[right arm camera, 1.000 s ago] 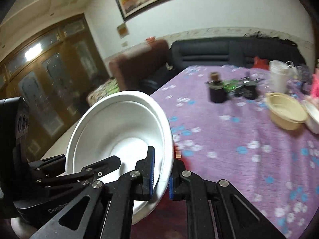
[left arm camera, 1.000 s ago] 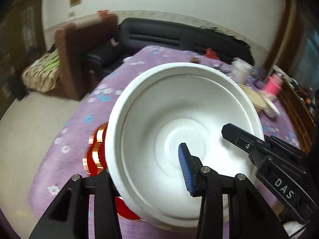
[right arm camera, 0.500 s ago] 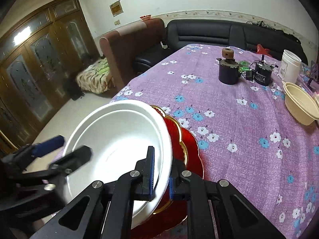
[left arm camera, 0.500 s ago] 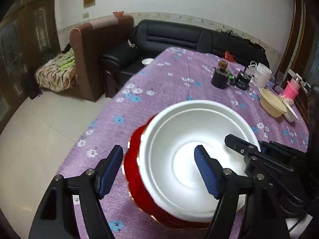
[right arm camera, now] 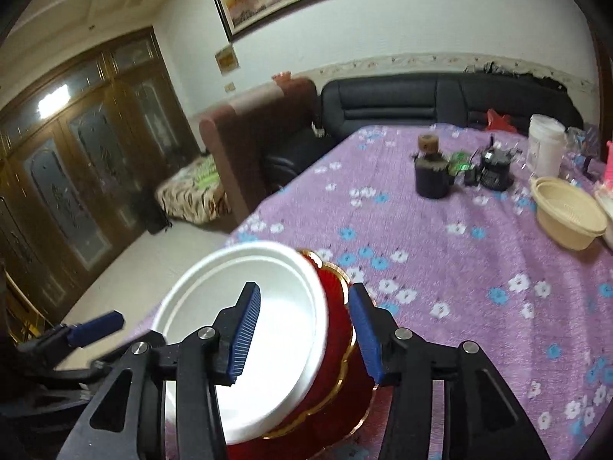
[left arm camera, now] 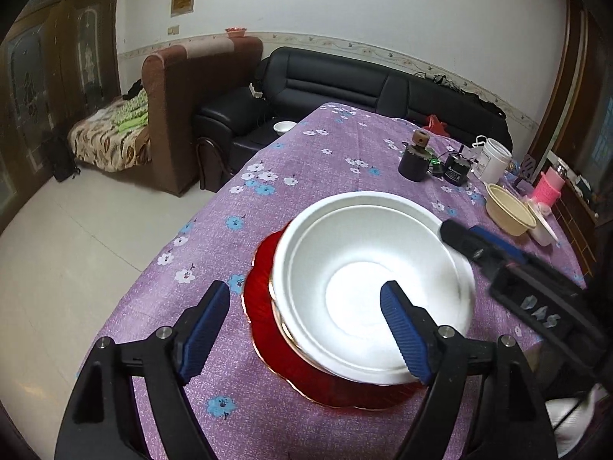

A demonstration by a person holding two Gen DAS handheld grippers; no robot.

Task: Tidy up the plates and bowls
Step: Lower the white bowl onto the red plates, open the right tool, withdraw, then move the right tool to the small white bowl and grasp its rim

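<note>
A white bowl (left arm camera: 367, 276) sits on a red plate with a gold rim (left arm camera: 264, 306) on the purple flowered tablecloth (left arm camera: 306, 161). My left gripper (left arm camera: 306, 326) is open and empty, above and in front of the bowl. The right gripper's fingers (left arm camera: 494, 245) show at the bowl's right rim. In the right wrist view the white bowl (right arm camera: 276, 306) rests on the red plate (right arm camera: 337, 368). My right gripper (right arm camera: 302, 333) is open, its jaws on either side of the bowl's rim without gripping it.
A cream bowl (left arm camera: 509, 211) (right arm camera: 571, 214), a white tub (left arm camera: 494, 161), a pink cup (left arm camera: 549, 188) and two dark jars (left arm camera: 415, 161) stand at the table's far right. A black sofa (left arm camera: 345, 88) and brown armchair (left arm camera: 184, 107) lie beyond. The table edge drops to the floor on the left.
The white bowl came down onto the red plate. First my left gripper opened and let go, then my right gripper opened off the rim. Both pulled back.
</note>
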